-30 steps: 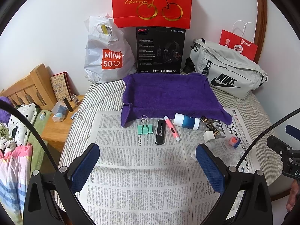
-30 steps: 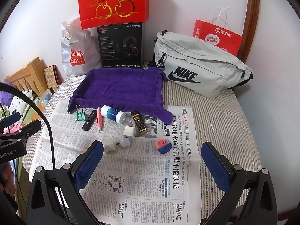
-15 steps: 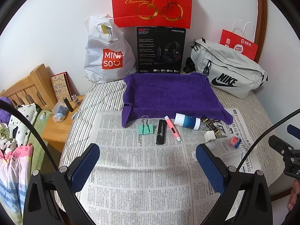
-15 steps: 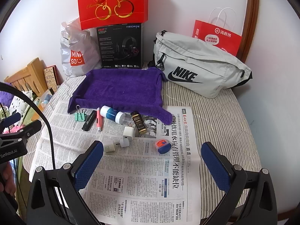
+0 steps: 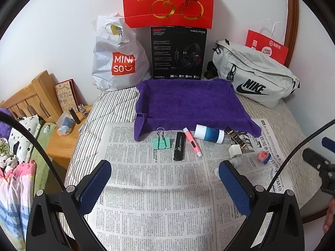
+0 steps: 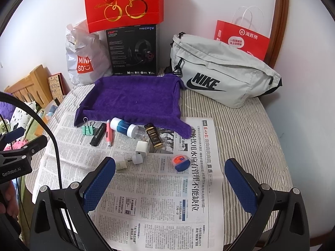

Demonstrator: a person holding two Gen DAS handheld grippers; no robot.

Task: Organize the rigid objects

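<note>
Small items lie in a row on newspaper point(image 5: 159, 188) in front of a purple towel point(image 5: 188, 104): a green binder clip point(image 5: 160, 142), a black lighter point(image 5: 180, 146), a pink pen point(image 5: 192, 141), a blue-and-white bottle point(image 5: 209, 135), a dark mini bottle point(image 6: 153, 135), two white plug adapters point(image 6: 141, 148), and an orange-blue tape measure point(image 6: 181, 162). My left gripper point(image 5: 165, 179) hovers open above the paper, short of the lighter. My right gripper point(image 6: 170, 177) is open too, just short of the tape measure. Neither holds anything.
Behind the towel stand a Miniso plastic bag point(image 5: 117, 58), a black headset box point(image 5: 178, 52), a red cherry gift bag point(image 5: 167, 2), a grey Nike bag point(image 6: 219, 77) and a red paper bag point(image 6: 242, 37). A wooden bedside stand point(image 5: 62, 138) sits left of the round striped table.
Both grippers have drifted very slightly; the scene sits marginally differently in each view. No object has moved and both stay open.
</note>
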